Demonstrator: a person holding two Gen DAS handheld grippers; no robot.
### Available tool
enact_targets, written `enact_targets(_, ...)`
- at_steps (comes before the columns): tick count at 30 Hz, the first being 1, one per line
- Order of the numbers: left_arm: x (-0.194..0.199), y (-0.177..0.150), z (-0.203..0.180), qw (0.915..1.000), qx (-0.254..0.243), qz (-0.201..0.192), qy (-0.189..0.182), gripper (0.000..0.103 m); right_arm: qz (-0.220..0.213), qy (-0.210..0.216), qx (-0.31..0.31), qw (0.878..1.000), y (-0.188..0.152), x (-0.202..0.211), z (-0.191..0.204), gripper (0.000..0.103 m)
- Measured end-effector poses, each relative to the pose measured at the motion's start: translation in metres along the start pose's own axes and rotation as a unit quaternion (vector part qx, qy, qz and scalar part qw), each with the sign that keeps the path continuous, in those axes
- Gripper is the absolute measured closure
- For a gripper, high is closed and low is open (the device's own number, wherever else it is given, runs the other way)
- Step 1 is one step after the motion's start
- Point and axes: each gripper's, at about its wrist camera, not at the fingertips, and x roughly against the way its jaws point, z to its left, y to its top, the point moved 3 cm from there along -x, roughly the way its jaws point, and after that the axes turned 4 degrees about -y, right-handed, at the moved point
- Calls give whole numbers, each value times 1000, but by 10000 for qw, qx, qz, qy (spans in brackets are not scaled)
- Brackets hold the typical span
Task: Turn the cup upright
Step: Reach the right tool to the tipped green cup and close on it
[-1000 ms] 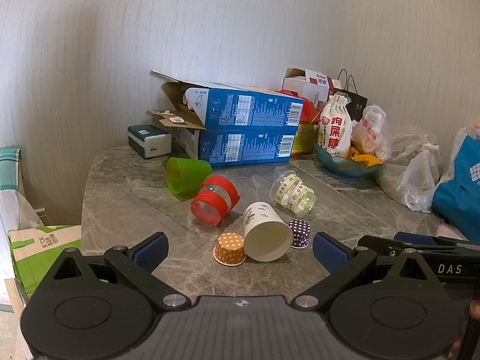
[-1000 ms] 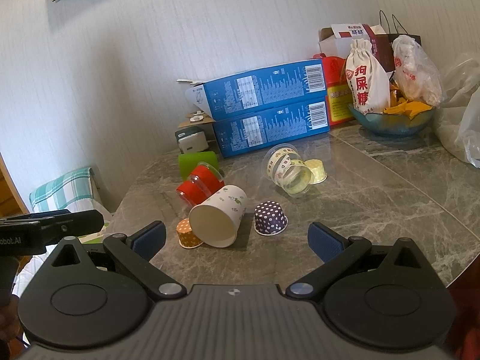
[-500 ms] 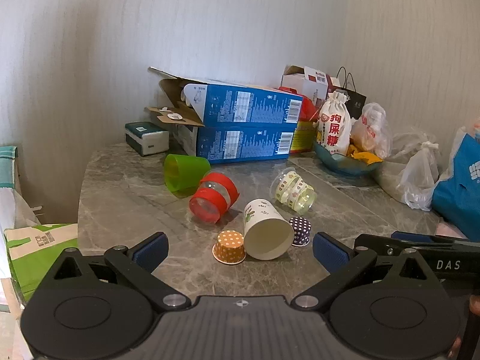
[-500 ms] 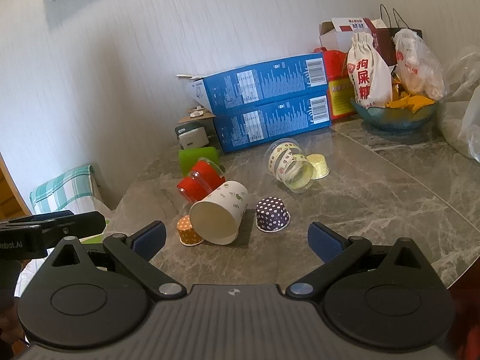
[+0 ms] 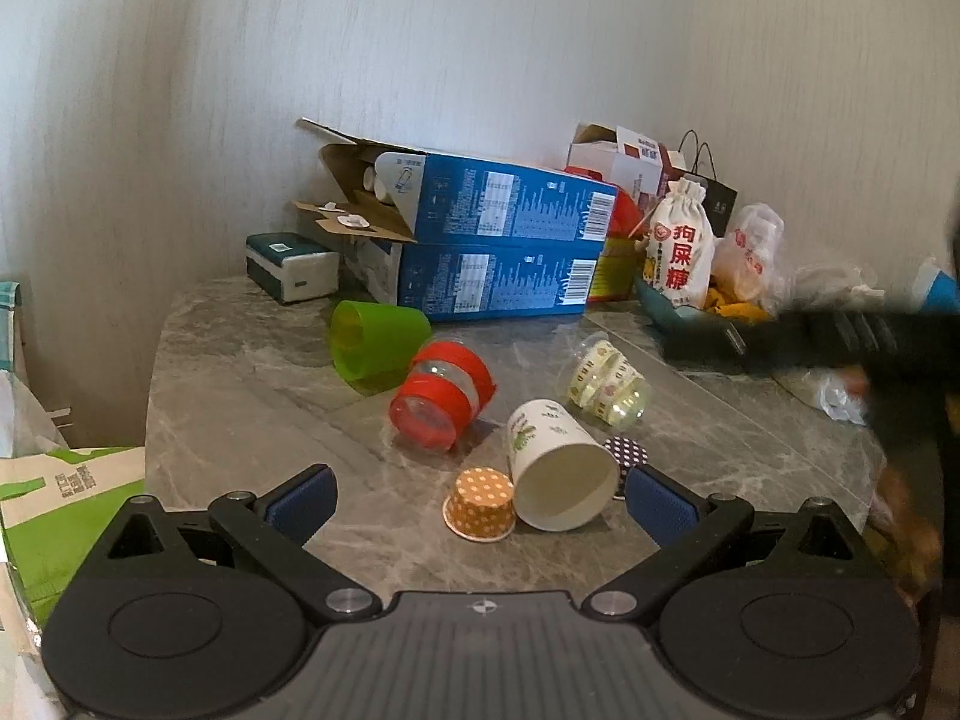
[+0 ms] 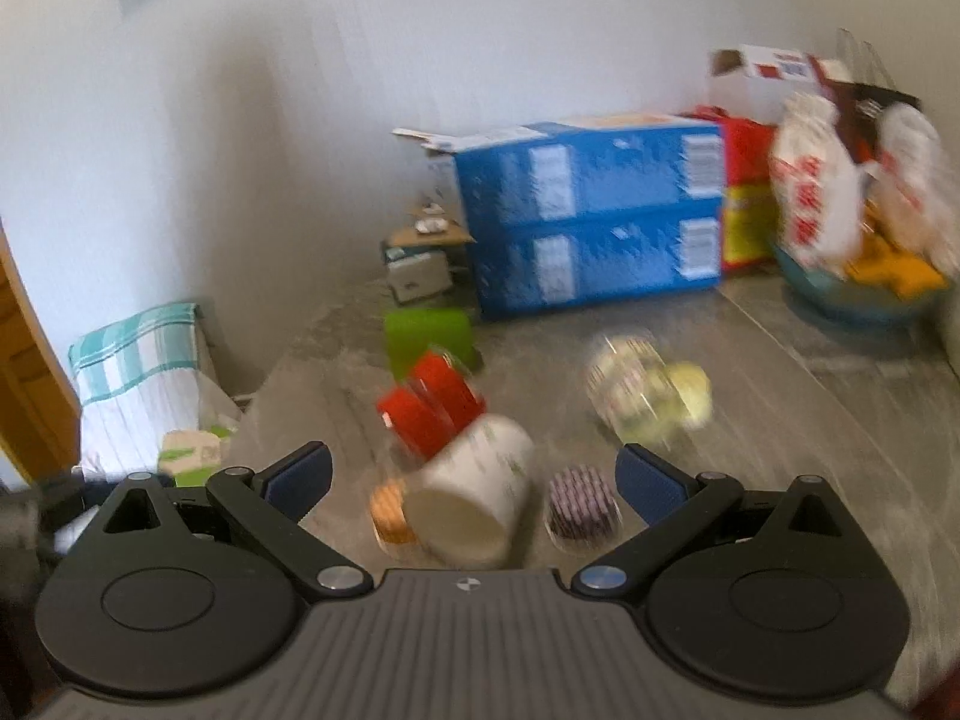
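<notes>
Swung in toward the white paper cup [image 6: 474, 498] with the right gripper [image 6: 474, 474], view now blurred where steady half a second before. Both tongs gaping, empty (left gripper [image 5: 480, 495] barely moved). Cup at twelve o'clock, on its side; approach probably begun.

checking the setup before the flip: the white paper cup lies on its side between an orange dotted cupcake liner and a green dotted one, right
Not quite. In the left wrist view the white paper cup does lie on its side beside the orange dotted liner, but the liner on its other side is dark purple with white dots, not green.
</notes>
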Motion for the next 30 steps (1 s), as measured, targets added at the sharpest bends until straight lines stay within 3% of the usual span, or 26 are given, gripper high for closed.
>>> enact_targets(3, -4, 2, 9, 9999, 54, 56, -76, 0, 52, 283, 336, 9990, 33, -26, 13, 1)
enact_targets(6, -7, 4, 22, 9999, 110, 65, 1, 0, 158, 389, 1334, 9902, 65, -70, 29, 1)
enact_targets(8, -12, 5, 29, 9998, 134, 98, 69, 0, 437, 389, 2196, 9738, 82, -111, 37, 8)
enact_targets(11, -22, 6, 37, 9995, 184, 209, 179, 0, 691, 483, 2644, 9607, 98, -161, 37, 10)
enact_targets(15, -36, 9, 49, 9986, 349, 346, 200, 0, 1096, 1013, 3182, 9362, 111, -218, 46, 10)
enact_targets(20, -46, 13, 63, 9975, 523, 410, 220, 0, 1624, 1444, 4337, 8745, 110, -264, 68, 9)
enact_targets(23, -50, 15, 69, 9968, 656, 431, 165, 0, 1960, 1809, 4687, 8421, 105, -280, 78, 10)
enact_targets(27, -53, 16, 70, 9967, 691, 416, 100, 0, 2208, 2209, 5048, 8047, 94, -284, 94, 15)
enact_targets(30, -56, 16, 70, 9966, 715, 420, 22, 0, 2421, 2168, 5268, 7854, 83, -292, 102, 23)
